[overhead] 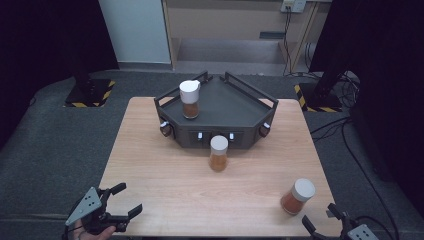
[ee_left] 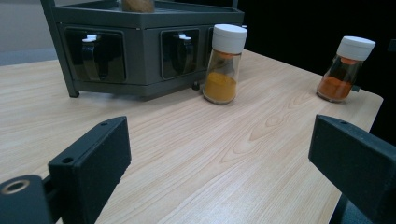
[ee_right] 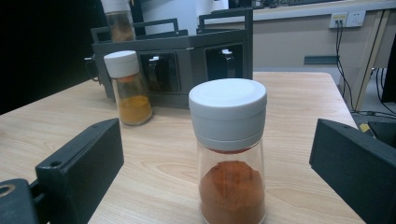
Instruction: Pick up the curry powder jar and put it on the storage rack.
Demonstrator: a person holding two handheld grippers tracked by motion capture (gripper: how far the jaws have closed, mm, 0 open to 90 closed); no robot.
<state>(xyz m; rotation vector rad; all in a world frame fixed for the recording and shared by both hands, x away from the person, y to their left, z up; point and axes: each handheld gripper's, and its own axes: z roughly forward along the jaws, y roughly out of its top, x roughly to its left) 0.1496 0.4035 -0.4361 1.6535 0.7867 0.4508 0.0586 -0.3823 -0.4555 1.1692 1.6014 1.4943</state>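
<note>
Three white-capped glass spice jars are in sight. One jar (overhead: pixel 189 100) stands on top of the dark grey rack (overhead: pixel 240 107). A yellow-spice jar (overhead: pixel 218 153) (ee_left: pixel 225 63) (ee_right: pixel 128 88) stands on the table just in front of the rack. A red-spice jar (overhead: pixel 298 196) (ee_right: pixel 231 154) (ee_left: pixel 346 69) stands near the front right corner. My right gripper (overhead: pixel 320 215) (ee_right: pixel 219 142) is open, and the red jar stands just ahead, framed by the jaws and untouched. My left gripper (overhead: pixel 129 199) (ee_left: pixel 219 154) is open at the front left corner, with nothing between its jaws.
The rack (ee_left: pixel 140 42) (ee_right: pixel 187 56) has side handles and small jars in its front slots. The wooden table (overhead: pixel 165 185) sits on grey carpet. Black stands and cables lie on the floor beyond the table's far corners.
</note>
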